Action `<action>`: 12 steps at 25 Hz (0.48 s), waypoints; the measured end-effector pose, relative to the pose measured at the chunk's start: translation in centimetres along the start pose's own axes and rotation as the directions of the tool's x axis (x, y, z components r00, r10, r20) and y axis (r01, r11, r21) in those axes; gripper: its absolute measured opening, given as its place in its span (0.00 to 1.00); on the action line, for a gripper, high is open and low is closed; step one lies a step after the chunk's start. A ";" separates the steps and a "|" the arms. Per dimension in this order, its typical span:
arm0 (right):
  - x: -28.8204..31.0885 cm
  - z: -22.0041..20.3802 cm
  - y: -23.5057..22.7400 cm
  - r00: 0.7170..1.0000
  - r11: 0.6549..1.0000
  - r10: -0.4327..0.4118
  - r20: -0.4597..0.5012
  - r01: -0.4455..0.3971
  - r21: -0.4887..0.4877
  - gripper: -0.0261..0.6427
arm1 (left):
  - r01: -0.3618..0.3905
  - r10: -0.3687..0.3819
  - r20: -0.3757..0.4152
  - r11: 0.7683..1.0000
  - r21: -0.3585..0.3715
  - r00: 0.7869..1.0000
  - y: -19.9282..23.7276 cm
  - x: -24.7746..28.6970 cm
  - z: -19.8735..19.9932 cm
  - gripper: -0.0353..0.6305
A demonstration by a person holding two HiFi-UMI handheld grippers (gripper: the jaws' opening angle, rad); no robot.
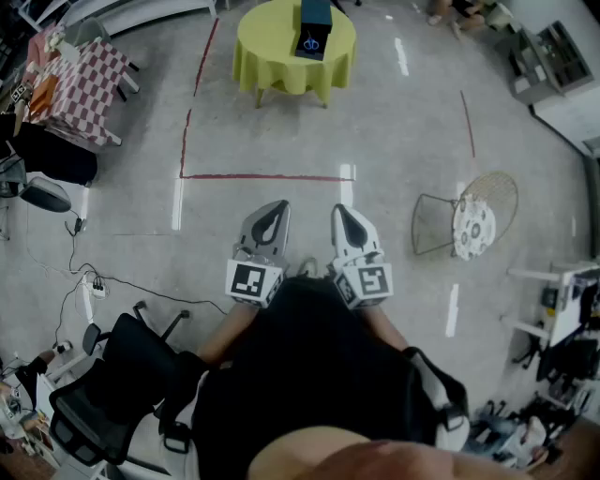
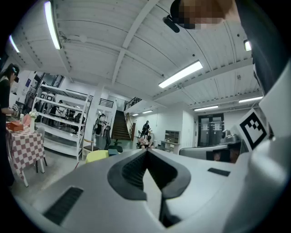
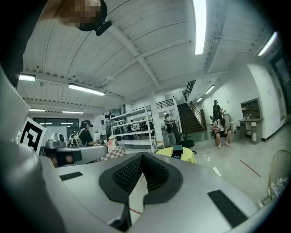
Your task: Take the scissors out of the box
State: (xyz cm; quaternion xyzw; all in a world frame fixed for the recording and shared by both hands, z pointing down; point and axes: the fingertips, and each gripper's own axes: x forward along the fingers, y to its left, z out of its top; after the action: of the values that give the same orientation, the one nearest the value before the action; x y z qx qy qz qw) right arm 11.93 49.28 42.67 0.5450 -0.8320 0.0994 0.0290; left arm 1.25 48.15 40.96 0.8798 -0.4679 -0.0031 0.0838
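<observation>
Two-handed, held a grey-and-white tool on each side, low in front of a black-clad body: left hand-held gripper (image 1: 277,210) and right hand-held gripper (image 1: 340,212), side by side, near each other but apart, both aimed out across the room. Found the black ribbed pads (image 2: 132,170) of each pressed together at the tips, with nothing between them.

Stood on a pale grey polished concrete floor (image 1: 394,122), glossy with reflected light and marked with thin red tape lines (image 1: 262,176). Saw, well ahead beyond the tape, a round counter under a yellow-green cloth (image 1: 267,56). Saw on it a dark teal open box (image 1: 316,13) with blue-handled scissors (image 1: 310,42) lying in it, well apart from both hand-held grippers.

Noted on the left a table in a red-and-white checked cloth (image 1: 84,80), a black office chair (image 1: 103,394) close by at the near left, and a white power strip with black cables (image 1: 94,287) on the floor. Noted on the right a wire-framed chair with a round patterned cushion (image 1: 473,228).

Made out in the gripper views a white ribbed ceiling with long strip lights (image 3: 198,27), metal shelving (image 2: 59,125), a dark staircase (image 2: 119,127) and several people farther off.
</observation>
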 end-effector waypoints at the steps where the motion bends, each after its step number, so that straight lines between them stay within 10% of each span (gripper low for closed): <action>1: 0.0 0.0 0.2 1.000 1.000 0.000 0.000 0.000 -0.001 0.03 | -0.002 0.002 0.002 1.000 -0.002 1.000 0.1 -0.1 0.0 0.05; 12: 0.5 -0.1 1.6 1.000 1.000 -0.004 -0.006 0.004 0.002 0.03 | 0.002 -0.002 0.002 1.000 -0.015 1.000 1.0 -0.7 -0.1 0.05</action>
State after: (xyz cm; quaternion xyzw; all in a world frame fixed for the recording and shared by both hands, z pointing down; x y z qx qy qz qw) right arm 10.28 49.42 42.67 0.5464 -0.8307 0.1016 0.0311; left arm 0.04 48.15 41.18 0.8795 -0.4672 -0.0075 0.0903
